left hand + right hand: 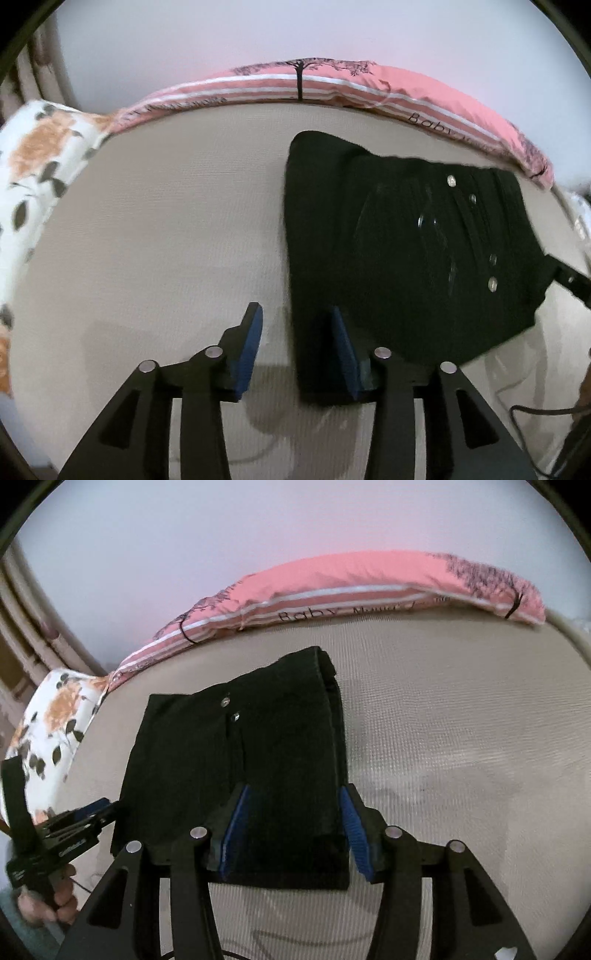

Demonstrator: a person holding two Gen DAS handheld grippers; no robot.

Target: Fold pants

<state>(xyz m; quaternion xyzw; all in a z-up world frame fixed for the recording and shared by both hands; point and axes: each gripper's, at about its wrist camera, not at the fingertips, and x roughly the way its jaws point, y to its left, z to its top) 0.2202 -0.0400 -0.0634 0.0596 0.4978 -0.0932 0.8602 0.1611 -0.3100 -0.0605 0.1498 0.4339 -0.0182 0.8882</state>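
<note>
The black pants (399, 258) lie folded into a compact stack on the beige bed (166, 240), with metal buttons showing on top. My left gripper (297, 325) is open at the stack's near left edge, its right finger against the fabric. In the right wrist view the pants (258, 760) lie in the middle. My right gripper (293, 808) is open, its jaws astride the near right part of the stack with nothing pinched. The left gripper also shows in the right wrist view (96, 810), at the stack's left edge.
A pink striped pillow (332, 88) lies along the far edge of the bed, also in the right wrist view (351, 587). A floral pillow (33, 177) sits at the left. A dark cable (535, 413) lies near right. A white wall stands behind.
</note>
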